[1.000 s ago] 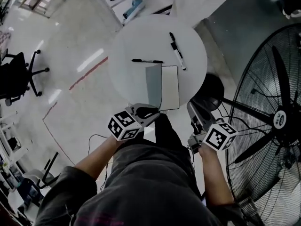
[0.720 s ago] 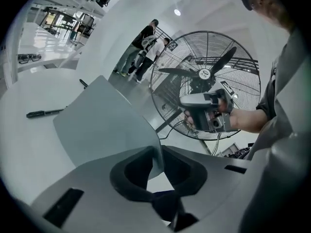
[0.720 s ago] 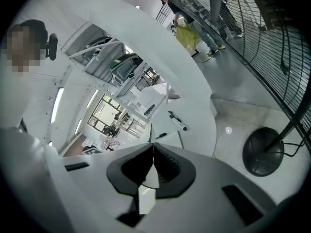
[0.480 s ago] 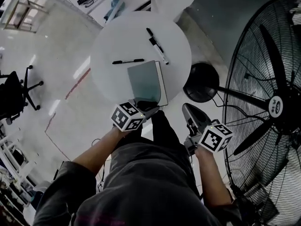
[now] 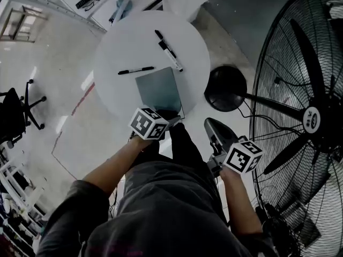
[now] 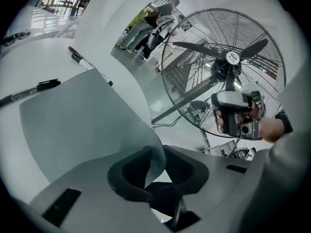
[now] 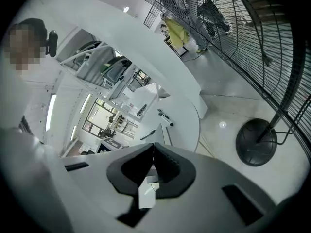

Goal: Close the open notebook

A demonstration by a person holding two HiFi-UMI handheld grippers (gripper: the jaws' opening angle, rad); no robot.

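On the round white table (image 5: 123,42) the notebook (image 5: 158,90) shows its grey cover face up, lying over its pages. My left gripper (image 5: 166,114) is at the notebook's near edge. In the left gripper view the cover (image 6: 82,120) curls up at its near corner between the jaws of the left gripper (image 6: 156,152). Those jaws have just been opening; they stand apart, with a gap beside the cover. My right gripper (image 5: 210,123) hangs off the table to the right, shut and empty (image 7: 154,147).
A black pen (image 5: 135,70) and a marker (image 5: 169,51) lie on the table beyond the notebook. A large floor fan (image 5: 305,116) with a round black base (image 5: 225,88) stands close on the right. An office chair (image 5: 16,111) is far left.
The grey cover, upright a second ago, has swung down onto the pages. My left gripper followed it forward and down. The right gripper shifted slightly.
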